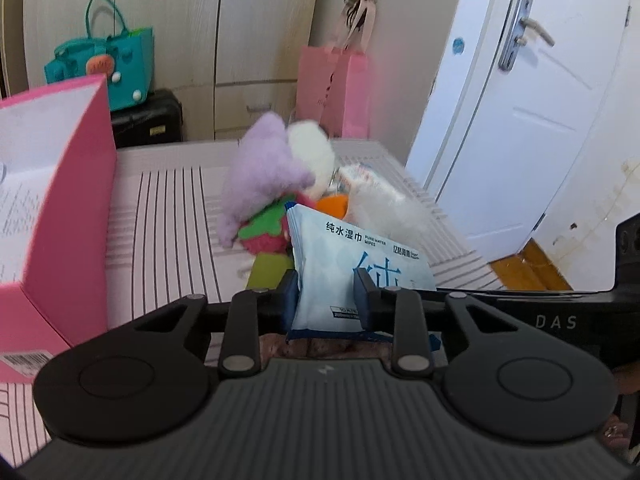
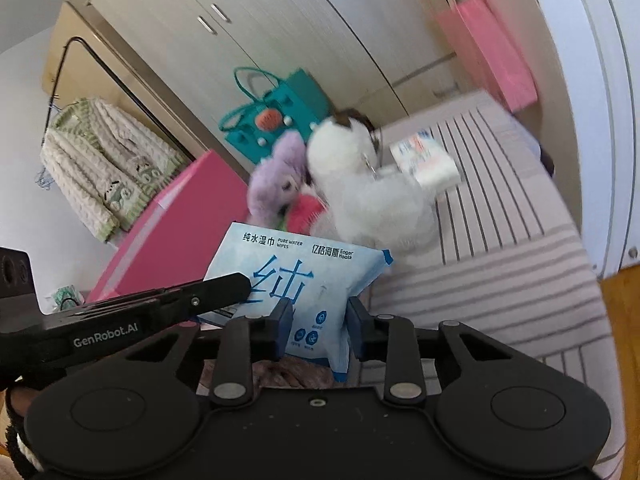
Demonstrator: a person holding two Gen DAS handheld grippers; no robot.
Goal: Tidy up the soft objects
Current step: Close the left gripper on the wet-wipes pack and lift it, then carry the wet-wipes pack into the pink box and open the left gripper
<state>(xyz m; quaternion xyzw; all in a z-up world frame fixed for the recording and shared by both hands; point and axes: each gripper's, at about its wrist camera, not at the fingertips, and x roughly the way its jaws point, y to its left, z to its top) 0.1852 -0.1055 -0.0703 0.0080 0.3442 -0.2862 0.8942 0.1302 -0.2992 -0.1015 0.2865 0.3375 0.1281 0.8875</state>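
1. I have both tools on one item — a pale blue pack of wet wipes [image 1: 352, 264], printed with Chinese characters and the words "PURE WATER WIPES", held above a striped bed [image 1: 168, 216].

2. My left hand-held gripper [image 1: 326, 296] pinches the pack's lower part, its dark blue pads [image 1: 362, 292] pressing in from both sides so the film bulges between them.

3. My right hand-held gripper [image 2: 316, 320] clamps the same pack [image 2: 304, 280] near its bottom edge. In the right wrist view the left tool's black arm crosses in from the left and meets the pack's left side.

4. Just beyond the pack lies a heap of plush toys: a purple plush toy [image 1: 260, 176], a white plush toy [image 2: 360, 188] and a red and green strawberry plush [image 1: 266, 232]. They lie touching one another on the bedcover.

5. A small packet of tissues [image 2: 428, 160] rests on the bed beside the white toy, on its far right.

6. An open pink box [image 1: 68, 184] stands on the bed at the left, its white inside wall printed with text and a barcode label near its bottom edge.

7. Behind — a teal handbag [image 1: 116, 60] on a black case, a pink paper bag [image 1: 340, 88] against the wardrobe, and a white door [image 1: 520, 100] with a metal handle. A knitted cardigan [image 2: 104, 160] hangs on a rack in the right wrist view.
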